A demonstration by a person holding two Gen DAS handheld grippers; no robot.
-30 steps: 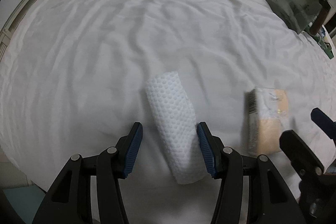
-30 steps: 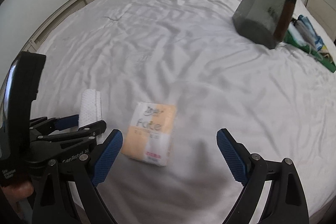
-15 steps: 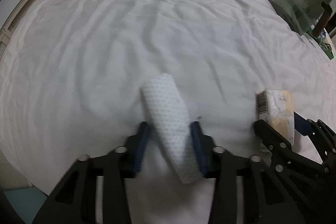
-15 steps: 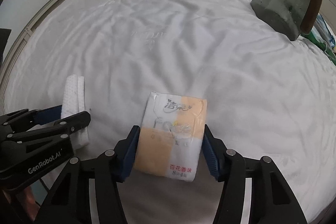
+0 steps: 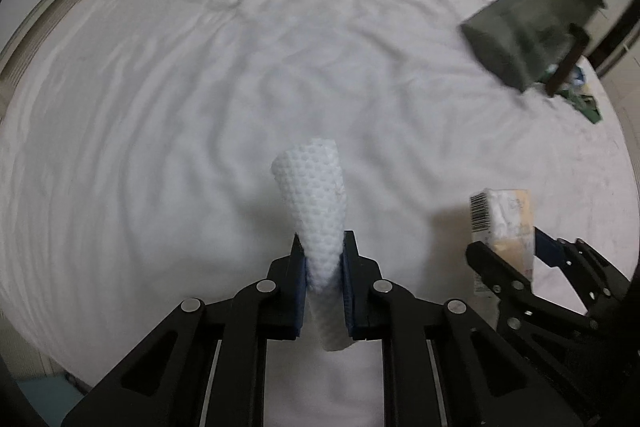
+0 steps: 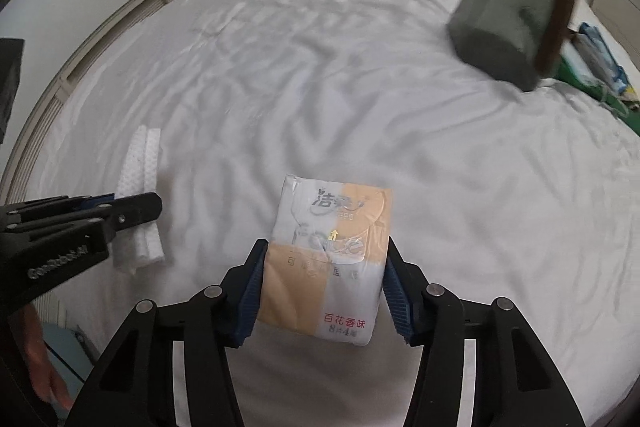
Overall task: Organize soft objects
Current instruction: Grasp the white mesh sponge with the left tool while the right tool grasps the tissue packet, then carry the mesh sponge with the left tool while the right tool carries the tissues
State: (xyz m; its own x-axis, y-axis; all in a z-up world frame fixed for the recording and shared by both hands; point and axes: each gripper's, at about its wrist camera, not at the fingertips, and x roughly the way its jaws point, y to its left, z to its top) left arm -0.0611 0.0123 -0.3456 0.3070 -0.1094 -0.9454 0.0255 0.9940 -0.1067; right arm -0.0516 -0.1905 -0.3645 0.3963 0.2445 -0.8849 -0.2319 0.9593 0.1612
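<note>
The left gripper [image 5: 323, 263] is closed on a folded white cloth [image 5: 316, 203], which has a dotted texture; the blue pads squeeze its lower part, and its long axis runs straight forward between the fingers, with the far end lifted above the white bed sheet [image 5: 200, 87]. The right gripper [image 6: 322, 287] is closed on a tissue pack [image 6: 332, 255], orange and white, with pads pressing on its two long sides, so the pack points forward too. Both things are already in the grippers, just above the bed. The dark grey bin [image 6: 516, 7] stands far ahead and to the right of both grippers, well apart from them; I judge it is the likely place for the soft things, and the right gripper seems nearer to it. Compared with one second ago, both grippers were then open around their objects, which lay flat on the sheet; half a second ago the fingers were closing, and now both objects are pinched and raised.
</note>
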